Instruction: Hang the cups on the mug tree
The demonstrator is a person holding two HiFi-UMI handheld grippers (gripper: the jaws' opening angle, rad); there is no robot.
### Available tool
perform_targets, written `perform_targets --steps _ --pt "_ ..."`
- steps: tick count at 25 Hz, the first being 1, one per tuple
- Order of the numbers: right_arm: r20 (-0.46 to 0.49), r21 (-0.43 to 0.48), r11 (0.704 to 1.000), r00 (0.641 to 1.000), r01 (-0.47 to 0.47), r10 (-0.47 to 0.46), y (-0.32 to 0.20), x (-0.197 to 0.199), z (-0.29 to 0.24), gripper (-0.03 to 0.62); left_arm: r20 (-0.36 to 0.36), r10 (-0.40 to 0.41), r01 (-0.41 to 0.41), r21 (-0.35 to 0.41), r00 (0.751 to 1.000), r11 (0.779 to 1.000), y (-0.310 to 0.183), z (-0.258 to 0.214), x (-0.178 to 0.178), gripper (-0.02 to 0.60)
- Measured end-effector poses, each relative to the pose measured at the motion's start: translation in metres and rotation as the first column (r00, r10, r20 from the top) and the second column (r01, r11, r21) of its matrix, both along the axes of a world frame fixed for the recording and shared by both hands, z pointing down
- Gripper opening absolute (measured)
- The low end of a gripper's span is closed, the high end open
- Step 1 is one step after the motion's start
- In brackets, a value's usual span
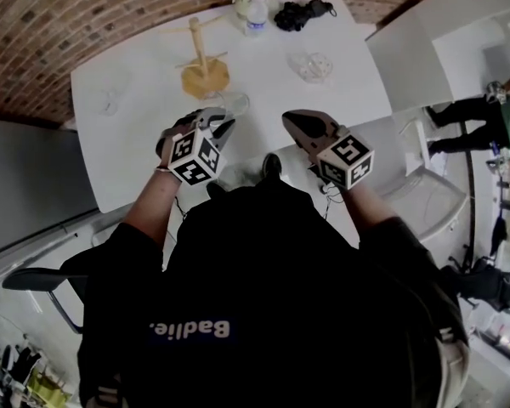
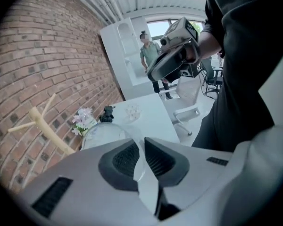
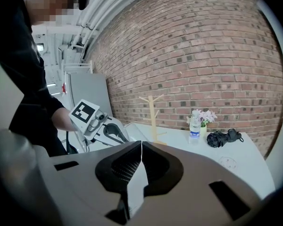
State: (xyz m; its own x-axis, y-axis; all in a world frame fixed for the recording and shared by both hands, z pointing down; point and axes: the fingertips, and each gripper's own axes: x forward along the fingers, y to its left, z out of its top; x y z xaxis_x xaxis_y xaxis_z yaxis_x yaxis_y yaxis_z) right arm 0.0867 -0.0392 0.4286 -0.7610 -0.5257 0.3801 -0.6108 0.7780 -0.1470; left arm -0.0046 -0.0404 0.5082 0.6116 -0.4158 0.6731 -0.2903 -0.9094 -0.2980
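Observation:
The wooden mug tree (image 1: 202, 58) stands bare at the back of the white table (image 1: 357, 92); it also shows as the mug tree (image 3: 152, 114) in the right gripper view. My left gripper (image 1: 224, 127) is shut on the rim of a clear glass cup (image 1: 235, 104). In the left gripper view the cup's wall runs between the pads of the left gripper (image 2: 140, 144), and its bowl (image 2: 101, 133) bulges out to the left. A second glass cup (image 1: 311, 66) lies to the right and a third (image 1: 110, 101) at the left. My right gripper (image 1: 291, 120) hovers near the table's front edge, shut and holding nothing.
A flower vase and a water bottle (image 1: 255, 11) stand at the table's far edge beside a black bundle (image 1: 299, 13). The brick wall runs behind the table. A grey cabinet (image 1: 30, 181) flanks it on the left. A white chair (image 1: 425, 185) and a standing person (image 1: 484, 113) are to the right.

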Motion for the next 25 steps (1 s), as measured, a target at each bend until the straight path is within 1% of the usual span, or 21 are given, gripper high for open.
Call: perform_targets --steps 2,4,7,11,17,20,23,25 --pt "0.004 -0.002 1.0 1.0 -0.015 0.015 -0.003 0.002 -0.001 0.029 -0.038 0.021 -0.02 0.03 0.999 0.999 -0.001 -0.01 0.007 0.035" --pt "0.007 -0.008 1.0 1.0 -0.016 0.016 -0.006 0.005 -0.001 0.029 -0.082 0.03 -0.027 0.043 0.996 0.999 -0.002 -0.017 0.015 0.035" --pt "0.003 -0.018 1.0 1.0 0.003 -0.002 -0.013 0.011 0.003 0.031 -0.141 0.033 -0.027 0.049 0.989 0.998 -0.008 -0.024 0.028 0.035" --pt "0.006 -0.047 0.999 1.0 0.022 -0.022 -0.035 0.018 0.011 0.031 -0.183 0.016 -0.009 0.04 0.983 0.999 -0.026 -0.023 0.044 0.035" --pt "-0.018 -0.08 0.993 0.996 0.087 -0.089 -0.077 0.037 0.025 0.031 -0.261 -0.047 0.05 0.005 0.964 0.999 -0.06 -0.021 0.068 0.035" --pt "-0.032 -0.085 0.989 0.991 0.124 -0.127 -0.097 0.047 0.037 0.031 -0.316 -0.082 0.083 -0.011 0.945 0.996 -0.077 -0.022 0.078 0.035" --pt "-0.054 -0.091 0.978 0.98 0.188 -0.194 -0.113 0.05 0.048 0.032 -0.369 -0.09 0.089 -0.019 0.925 0.996 -0.088 -0.023 0.083 0.035" --pt "-0.069 -0.095 0.968 0.969 0.232 -0.239 -0.123 0.048 0.052 0.037 -0.389 -0.083 0.082 -0.019 0.918 0.996 -0.092 -0.023 0.085 0.035"
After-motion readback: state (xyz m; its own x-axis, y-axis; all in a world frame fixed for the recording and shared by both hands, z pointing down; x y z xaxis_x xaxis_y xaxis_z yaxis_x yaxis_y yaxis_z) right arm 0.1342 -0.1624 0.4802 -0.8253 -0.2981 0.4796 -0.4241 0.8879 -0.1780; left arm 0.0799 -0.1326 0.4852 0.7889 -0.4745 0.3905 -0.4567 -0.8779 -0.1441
